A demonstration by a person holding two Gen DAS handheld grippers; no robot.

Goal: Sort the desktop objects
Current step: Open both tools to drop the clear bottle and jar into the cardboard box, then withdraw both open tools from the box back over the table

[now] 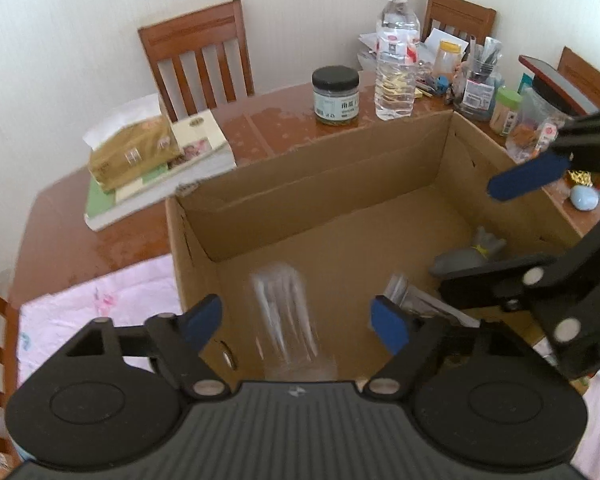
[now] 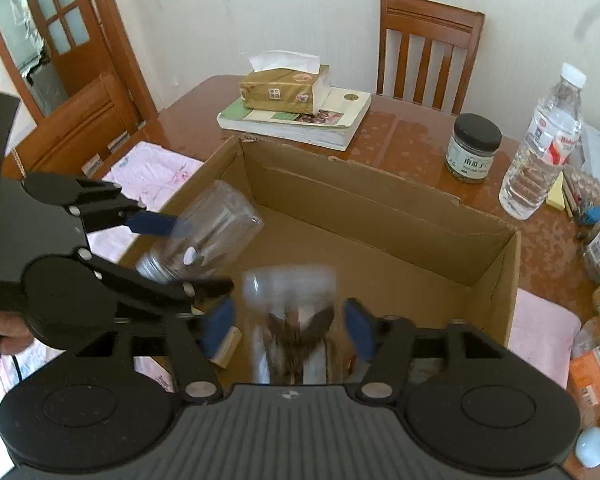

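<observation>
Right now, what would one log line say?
stage: both over cardboard box | left gripper: open, clear jar blurred in the gap | right gripper: open, second jar blurred in the gap

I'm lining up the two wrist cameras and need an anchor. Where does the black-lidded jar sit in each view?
Left wrist: the black-lidded jar stands top centre, on the table past the cardboard box's far wall, just left of the water bottle.
Right wrist: the jar stands upper right, past the box's far wall, left of the bottle.
Shared landmark: the water bottle.
</observation>
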